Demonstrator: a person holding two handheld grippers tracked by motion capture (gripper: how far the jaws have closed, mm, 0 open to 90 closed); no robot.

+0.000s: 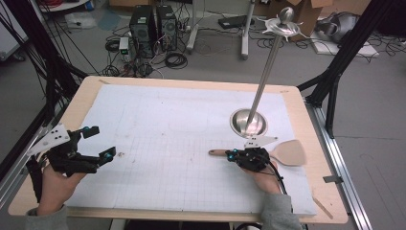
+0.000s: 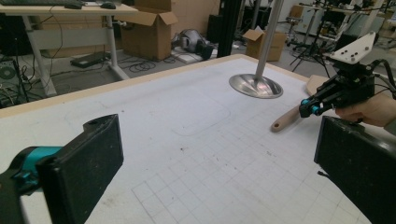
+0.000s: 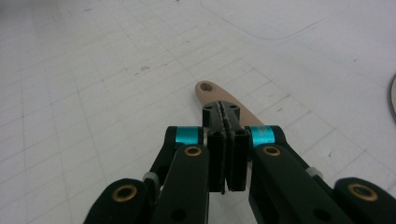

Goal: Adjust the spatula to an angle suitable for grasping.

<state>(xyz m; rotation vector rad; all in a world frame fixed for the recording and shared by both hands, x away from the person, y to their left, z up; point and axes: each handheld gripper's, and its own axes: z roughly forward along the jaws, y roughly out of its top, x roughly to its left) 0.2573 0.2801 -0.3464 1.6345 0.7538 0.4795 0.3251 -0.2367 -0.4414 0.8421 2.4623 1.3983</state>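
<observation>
A wooden spatula (image 1: 289,152) lies flat on the white gridded mat (image 1: 163,143), blade to the right and handle pointing left. My right gripper (image 1: 233,155) sits low over the handle with its jaws shut together. In the right gripper view the pads (image 3: 226,112) meet with nothing between them, and the handle's holed end (image 3: 205,91) pokes out beneath and beyond them. My left gripper (image 1: 98,142) hovers at the mat's left edge, open wide and holding nothing. The left gripper view shows its jaws (image 2: 219,154) far apart, with the right gripper (image 2: 308,108) and spatula (image 2: 285,122) farther off.
A metal stand with a round dished base (image 1: 248,122) and a tall tilted pole (image 1: 268,67) rises just behind the right gripper. The wooden table rim (image 1: 316,143) frames the mat. Computers, cables and boxes lie on the floor beyond.
</observation>
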